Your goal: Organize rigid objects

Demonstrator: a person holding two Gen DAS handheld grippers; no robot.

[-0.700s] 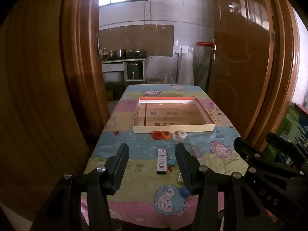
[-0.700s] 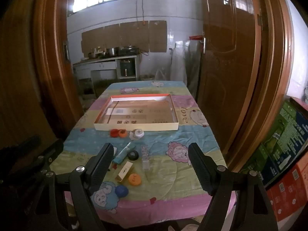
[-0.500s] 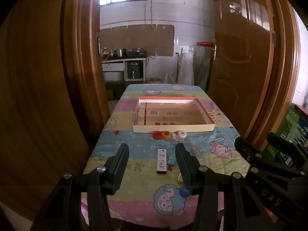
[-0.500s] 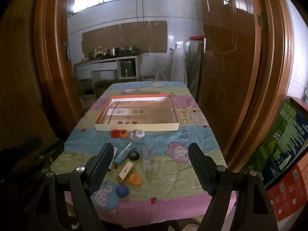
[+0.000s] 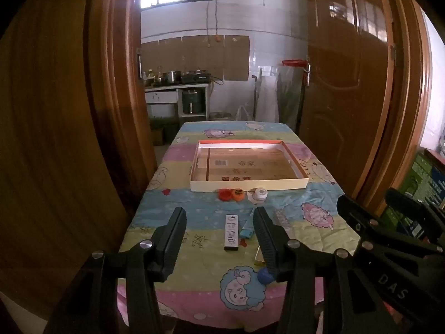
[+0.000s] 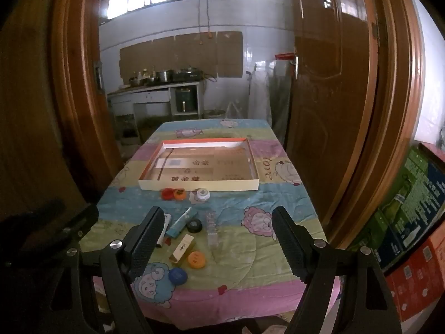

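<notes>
— Where do we stand with the left gripper [image 5: 219, 232]?

— We hold it above the near edge of the worktop [image 5: 194, 206], its fingers [image 5: 175, 231] apart with nothing between the pads. The white remote [image 5: 231, 232] lies on the cloth in the gap we see between them, well beyond the tips, with the teal tube [image 5: 247, 229] just beside it toward the right finger.

— And the right gripper [image 6: 219, 236]?

— We have its fingers [image 6: 289, 239] spread as wide as they go, empty as well. Framed between them on the worktop lie the black cap [image 6: 194, 225], the clear strip [image 6: 212, 228], the small gold box [image 6: 182, 249], the orange cap [image 6: 196, 259] and the blue cap [image 6: 177, 275], all near the front edge. The red cap [image 6: 167, 193], a second orange cap [image 6: 179, 194] and the white cap [image 6: 202, 194] sit farther back, just beside the near wall of the flat tray [image 6: 200, 186], which lies toward the middle of the worktop.

— Anything different from half a second ago?

— We see no change: both grippers frame the same spots, the fingers are as open as before, and every piece lies where it lay.
</notes>
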